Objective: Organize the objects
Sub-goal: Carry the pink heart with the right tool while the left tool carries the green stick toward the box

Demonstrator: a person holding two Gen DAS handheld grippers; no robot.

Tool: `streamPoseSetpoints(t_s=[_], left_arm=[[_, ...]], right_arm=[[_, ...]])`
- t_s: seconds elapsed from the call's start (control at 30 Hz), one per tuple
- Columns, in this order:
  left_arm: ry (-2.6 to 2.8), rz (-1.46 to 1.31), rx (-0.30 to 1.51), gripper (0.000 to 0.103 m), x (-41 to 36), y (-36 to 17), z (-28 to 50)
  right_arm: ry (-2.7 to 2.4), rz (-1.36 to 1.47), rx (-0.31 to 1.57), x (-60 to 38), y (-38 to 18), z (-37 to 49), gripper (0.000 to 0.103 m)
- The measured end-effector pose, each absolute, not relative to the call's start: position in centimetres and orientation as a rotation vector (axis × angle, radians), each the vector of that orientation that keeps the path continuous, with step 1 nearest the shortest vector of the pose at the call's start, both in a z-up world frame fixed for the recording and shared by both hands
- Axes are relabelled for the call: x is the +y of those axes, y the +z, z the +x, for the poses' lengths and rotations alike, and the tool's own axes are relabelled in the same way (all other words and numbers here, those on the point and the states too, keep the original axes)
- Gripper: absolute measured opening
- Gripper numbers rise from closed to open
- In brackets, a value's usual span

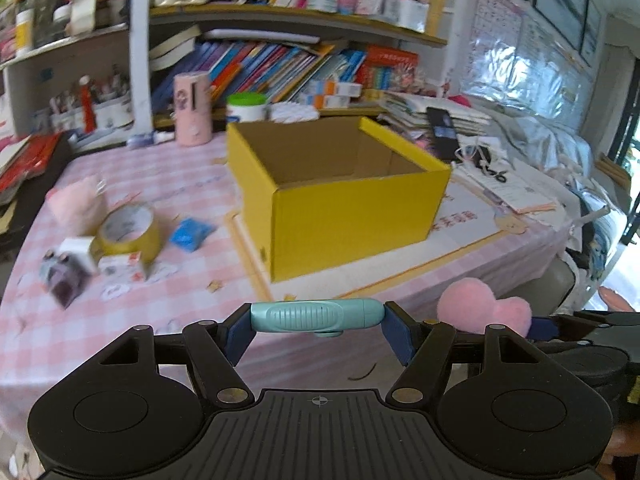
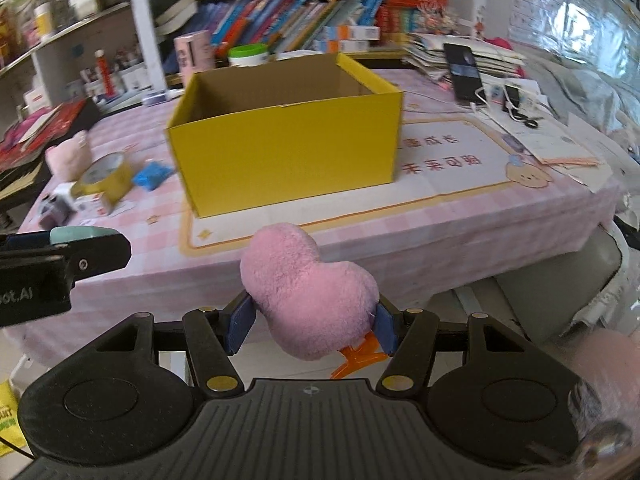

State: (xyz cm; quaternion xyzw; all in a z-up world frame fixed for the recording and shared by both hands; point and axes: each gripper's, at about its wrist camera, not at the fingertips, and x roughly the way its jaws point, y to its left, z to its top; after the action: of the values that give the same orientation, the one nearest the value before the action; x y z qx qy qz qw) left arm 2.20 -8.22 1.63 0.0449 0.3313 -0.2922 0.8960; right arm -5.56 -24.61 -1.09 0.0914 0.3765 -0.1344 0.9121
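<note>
We hold our left gripper (image 1: 318, 320) pinched endwise on a pale teal plastic tube-shaped gadget with a ribbed panel (image 1: 316, 315), its blue pads (image 1: 240, 334) pressing on both ends so that the gadget lies crosswise between them. Our right gripper (image 2: 312, 326) is clamped on a fluffy pink heart-shaped plush (image 2: 308, 292), which bulges up above the pads, with an orange plastic bit (image 2: 360, 354) poking out below it. Both grippers sit short of the near edge of the table covered in a pink-and-white checked cloth (image 1: 188, 184), side by side, the plush showing just to the right of the teal gadget in the left wrist view. Ahead of us on the cloth stands an open yellow cardboard box (image 1: 340, 192), upright on a printed paper mat with an orange border (image 2: 460, 164); we cannot see its floor. To the left of the box lie a roll of yellowish tape (image 1: 130, 232), a small blue packet (image 1: 190, 234), a pale pink soft toy (image 1: 76, 204) and a few small white cartons (image 1: 120, 266), all close together and well apart from our grippers. Behind the box stand a pink cylindrical container (image 1: 193, 108) and a white tub with a green lid (image 1: 247, 105), before crowded bookshelves (image 1: 280, 64).
</note>
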Motion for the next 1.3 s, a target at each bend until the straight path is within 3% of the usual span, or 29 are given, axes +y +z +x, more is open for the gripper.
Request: streamPoseSetpoints(t_s=[0.6,0.83,1.3], left_arm=[[-0.559,0.053,0.496,0.068,-14.9,7.1,9.4],[-0.488,0.006,0.563,0.068,-17.2,6.6,14.1],[-0.365,0.079,0.761,0.068,-21.4,2.5,22.7]], right_arm=[[-0.249,0.159,0.567,-33.1,5.4,1.6,0.058],[-0.177,0.084,0.545,-35.3,6.6,7.2,0.058],[0.024,-0.148,0.739,-35.8,2.6,20.1,0.058]])
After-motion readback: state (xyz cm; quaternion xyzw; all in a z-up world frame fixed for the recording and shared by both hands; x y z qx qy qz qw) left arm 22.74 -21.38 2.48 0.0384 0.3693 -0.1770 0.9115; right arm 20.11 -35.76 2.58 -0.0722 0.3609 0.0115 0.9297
